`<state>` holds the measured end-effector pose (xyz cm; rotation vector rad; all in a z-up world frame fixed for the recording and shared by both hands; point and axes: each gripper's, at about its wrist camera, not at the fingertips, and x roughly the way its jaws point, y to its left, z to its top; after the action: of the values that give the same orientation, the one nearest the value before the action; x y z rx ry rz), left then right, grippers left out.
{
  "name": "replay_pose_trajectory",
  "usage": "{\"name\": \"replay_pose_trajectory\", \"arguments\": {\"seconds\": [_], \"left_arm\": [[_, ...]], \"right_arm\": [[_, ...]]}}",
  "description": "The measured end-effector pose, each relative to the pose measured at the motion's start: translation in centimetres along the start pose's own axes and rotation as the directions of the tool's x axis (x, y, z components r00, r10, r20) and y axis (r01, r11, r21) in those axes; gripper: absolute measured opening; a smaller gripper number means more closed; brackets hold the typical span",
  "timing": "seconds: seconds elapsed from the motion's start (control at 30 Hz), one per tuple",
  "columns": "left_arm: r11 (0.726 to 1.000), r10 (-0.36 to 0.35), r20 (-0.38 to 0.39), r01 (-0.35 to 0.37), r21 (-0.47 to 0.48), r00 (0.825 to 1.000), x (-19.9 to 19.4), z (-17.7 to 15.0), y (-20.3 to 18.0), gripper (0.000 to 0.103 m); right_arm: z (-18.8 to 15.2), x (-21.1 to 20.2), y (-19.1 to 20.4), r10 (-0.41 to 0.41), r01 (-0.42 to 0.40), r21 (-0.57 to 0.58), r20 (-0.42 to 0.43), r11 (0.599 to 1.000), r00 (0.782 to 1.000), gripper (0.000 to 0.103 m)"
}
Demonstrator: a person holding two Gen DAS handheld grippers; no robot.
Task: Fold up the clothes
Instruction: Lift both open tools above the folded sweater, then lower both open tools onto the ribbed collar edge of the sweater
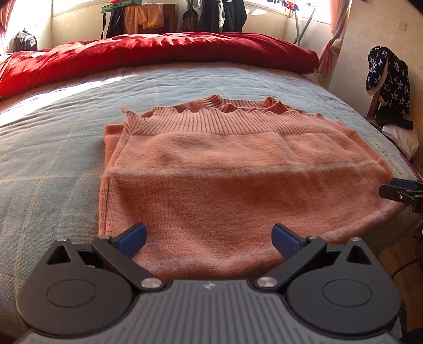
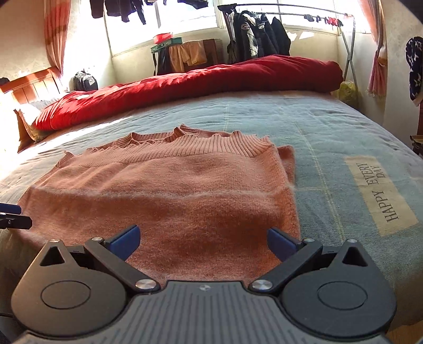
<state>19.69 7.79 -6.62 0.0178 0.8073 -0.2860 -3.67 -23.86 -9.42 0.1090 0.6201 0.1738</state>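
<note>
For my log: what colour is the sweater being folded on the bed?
Salmon pink, with a ribbed hem; the sweater shows best in the left wrist view.

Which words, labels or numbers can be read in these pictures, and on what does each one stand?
"HAPPY EVERY DAY": printed on a beige patch sewn on the blue bedspread, right of the folded pink sweater.
The same patch in the left wrist view: too skewed to read whole.
Jacket badge: too small to read.

A folded salmon-pink knitted sweater (image 1: 211,169) with a ribbed hem lies on the blue-grey bedspread (image 1: 53,148). The left claw (image 1: 208,239) hovers over its near edge, blue-tipped fingers (image 1: 133,236) spread wide, gripping nothing.
</note>
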Motion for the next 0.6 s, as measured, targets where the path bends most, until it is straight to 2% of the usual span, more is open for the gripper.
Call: {"name": "replay_pose_trajectory", "arguments": {"seconds": [0.1,0.2,0.3,0.47,0.53,0.6], "left_arm": [[0.999,-0.04,0.013,0.04,0.026,0.999,0.1,0.4,-1.1,0.1],[0.999,-0.029,-0.046,0.03,0.026,0.999,1.3,-0.3,-1.8,0.1],[0.999,-0.006,-0.071,0.009,0.042,0.997,1.6,-0.9,-2.1,0.1],[0.998,0.014,-0.037,-0.011,0.058,0.999,0.7,-0.1,-2.4,0.1],[0.998,0.016,-0.052,-0.013,0.056,0.999,1.0,-0.3,-2.5,0.1],[0.998,0.022,-0.076,-0.017,0.058,0.997,1.5,-1.0,-2.6,0.1]], "right_arm": [[-0.1,-0.4,0.0,0.003,-0.002,-0.02,0.009,1.0,1.0,0.103],[-1.1,0.3,-0.8,-0.036,0.036,-0.003,-0.047,0.999,0.998,0.103],[-1.4,-0.5,-0.5,-0.032,0.031,-0.024,-0.032,0.999,0.999,0.103],[-0.2,-1.0,1.6,-0.01,0.012,-0.071,0.029,0.997,1.0,0.103],[-0.1,-0.1,2.5,-0.019,0.02,-0.08,0.014,0.997,1.0,0.103],[-0.8,0.9,3.1,-0.028,0.024,-0.097,-0.038,0.995,0.999,0.103]]}}
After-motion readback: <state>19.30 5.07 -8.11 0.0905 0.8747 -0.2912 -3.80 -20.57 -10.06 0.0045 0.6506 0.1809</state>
